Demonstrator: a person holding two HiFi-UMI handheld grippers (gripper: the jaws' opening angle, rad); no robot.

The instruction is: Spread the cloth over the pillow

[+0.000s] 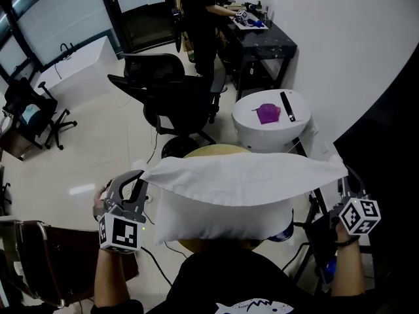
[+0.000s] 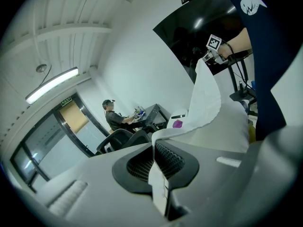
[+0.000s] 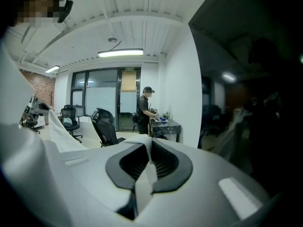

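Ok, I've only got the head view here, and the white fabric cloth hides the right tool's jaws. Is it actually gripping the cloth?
Observer: Yes. The right gripper view shows the right tool shut on a fold of the white fabric cloth, pinched between its black ribbed pads.
Operator: And the left tool?
Observer: Same there. In the left gripper view the left tool is shut on a corner of the cloth.
Operator: Is the cloth pulled tight between them?
Observer: Not tight. From the left gripper view its edge runs up toward the right tool in a loose, wavy band, not a straight line.
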